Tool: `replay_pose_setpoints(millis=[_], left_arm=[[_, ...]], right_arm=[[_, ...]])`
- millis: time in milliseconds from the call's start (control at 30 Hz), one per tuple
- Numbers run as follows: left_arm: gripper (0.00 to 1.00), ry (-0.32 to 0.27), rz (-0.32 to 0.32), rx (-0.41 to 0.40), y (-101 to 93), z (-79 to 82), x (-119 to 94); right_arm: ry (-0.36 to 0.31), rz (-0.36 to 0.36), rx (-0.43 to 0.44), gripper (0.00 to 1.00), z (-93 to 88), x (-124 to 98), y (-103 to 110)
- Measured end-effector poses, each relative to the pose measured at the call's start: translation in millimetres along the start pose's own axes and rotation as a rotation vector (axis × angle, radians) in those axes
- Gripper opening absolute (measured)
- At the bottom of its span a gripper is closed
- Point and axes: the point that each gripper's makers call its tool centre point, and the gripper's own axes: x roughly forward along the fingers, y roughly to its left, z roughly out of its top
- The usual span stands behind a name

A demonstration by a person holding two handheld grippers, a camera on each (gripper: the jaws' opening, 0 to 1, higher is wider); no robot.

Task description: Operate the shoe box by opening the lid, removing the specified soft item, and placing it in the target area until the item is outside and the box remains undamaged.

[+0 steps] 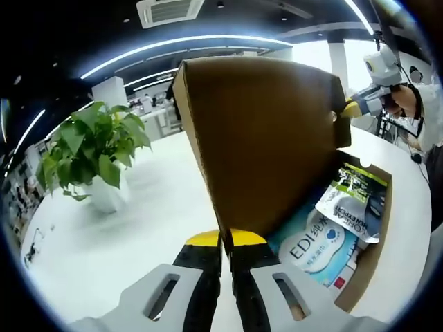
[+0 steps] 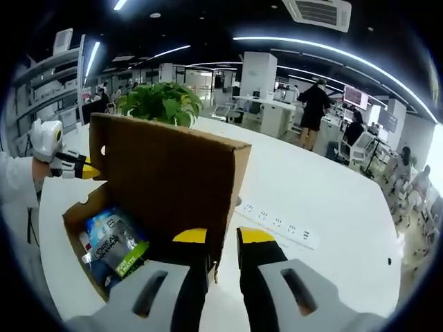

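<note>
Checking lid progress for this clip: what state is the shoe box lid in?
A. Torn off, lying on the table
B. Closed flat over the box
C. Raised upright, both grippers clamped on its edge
C: the cardboard lid stands upright with the left gripper and right gripper on its edge, packets exposed inside.

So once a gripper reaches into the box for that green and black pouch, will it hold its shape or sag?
Likely sags: the green and black pouch looks like a thin, glossy sachet, lying tilted on the blue packs. Probably light, and perhaps slippery given its sheen. The raised cardboard lid could swing down if released.
</note>
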Motion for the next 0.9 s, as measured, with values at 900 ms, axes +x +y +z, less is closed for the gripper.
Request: replay_pose_setpoints(millis=[900], left_arm=[[0.00, 0.014, -0.002, -0.007, 1.6, 2.9, 6]], right_arm=[[0.052, -0.014, 0.008, 0.01, -33.5, 8, 5]])
